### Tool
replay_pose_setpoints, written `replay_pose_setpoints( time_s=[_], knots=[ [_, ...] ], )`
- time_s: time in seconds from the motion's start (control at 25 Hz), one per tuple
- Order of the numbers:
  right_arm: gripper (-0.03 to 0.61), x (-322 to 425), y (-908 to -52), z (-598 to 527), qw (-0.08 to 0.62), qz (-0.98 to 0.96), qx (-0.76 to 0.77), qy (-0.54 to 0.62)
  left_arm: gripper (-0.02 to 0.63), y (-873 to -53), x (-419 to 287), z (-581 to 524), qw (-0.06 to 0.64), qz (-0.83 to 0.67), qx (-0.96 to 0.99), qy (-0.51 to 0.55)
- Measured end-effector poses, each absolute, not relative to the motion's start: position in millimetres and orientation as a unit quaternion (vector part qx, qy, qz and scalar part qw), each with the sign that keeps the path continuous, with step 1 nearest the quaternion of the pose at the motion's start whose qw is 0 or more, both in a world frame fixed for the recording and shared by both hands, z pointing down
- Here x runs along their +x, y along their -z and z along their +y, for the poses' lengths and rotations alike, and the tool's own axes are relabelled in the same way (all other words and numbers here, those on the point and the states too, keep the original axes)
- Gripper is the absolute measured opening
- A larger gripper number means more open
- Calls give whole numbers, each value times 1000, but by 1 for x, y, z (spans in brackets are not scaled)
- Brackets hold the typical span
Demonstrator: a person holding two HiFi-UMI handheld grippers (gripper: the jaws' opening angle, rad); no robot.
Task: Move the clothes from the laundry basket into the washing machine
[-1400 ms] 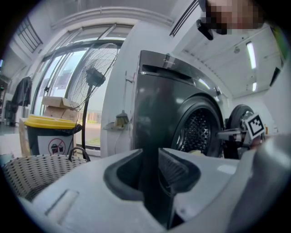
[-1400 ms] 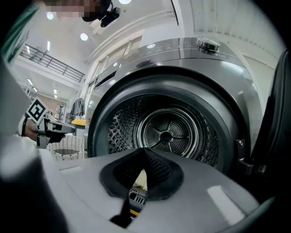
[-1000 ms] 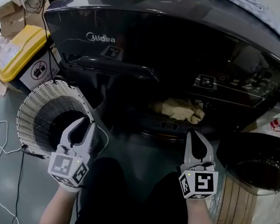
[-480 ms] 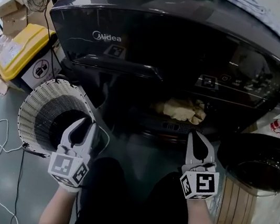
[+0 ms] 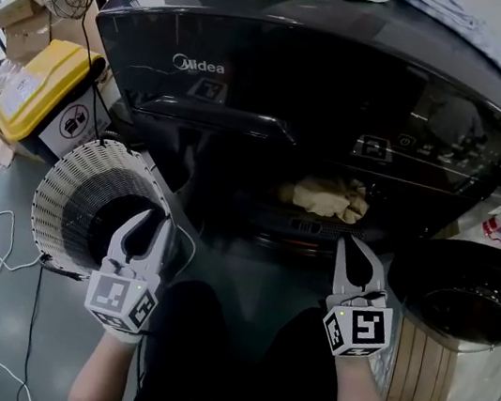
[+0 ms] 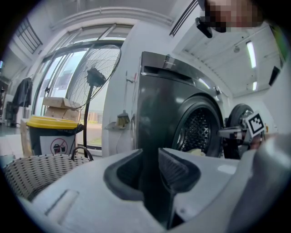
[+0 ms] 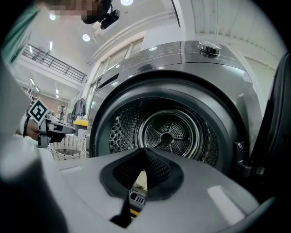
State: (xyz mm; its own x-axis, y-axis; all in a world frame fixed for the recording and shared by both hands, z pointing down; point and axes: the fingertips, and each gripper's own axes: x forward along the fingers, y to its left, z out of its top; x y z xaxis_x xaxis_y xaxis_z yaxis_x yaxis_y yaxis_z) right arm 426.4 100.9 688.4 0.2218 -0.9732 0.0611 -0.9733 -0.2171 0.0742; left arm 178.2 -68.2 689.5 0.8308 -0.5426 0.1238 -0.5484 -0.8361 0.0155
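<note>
Hovering short of the open washing machine [image 5: 344,96]: left gripper [image 5: 153,219] fingers [image 6: 177,168] apart, empty; right gripper [image 5: 351,241] fingers [image 7: 157,167] together.

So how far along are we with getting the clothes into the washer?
Looks nearly done. A cream cloth lies in the washing machine drum, and the white laundry basket shows no clothes inside. Nothing is in hand: the left gripper is open and empty, the right gripper shut on nothing, both held before the opening. Left, possibly: closing the open door.
</note>
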Motion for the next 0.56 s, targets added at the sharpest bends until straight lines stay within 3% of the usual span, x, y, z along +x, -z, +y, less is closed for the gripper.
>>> replay_pose_setpoints(
  time_s=[0.56],
  knots=[
    [0, 426, -688, 101, 48, -625, 779, 0, 104, -688, 181, -69, 24, -282, 957, -57]
  ],
)
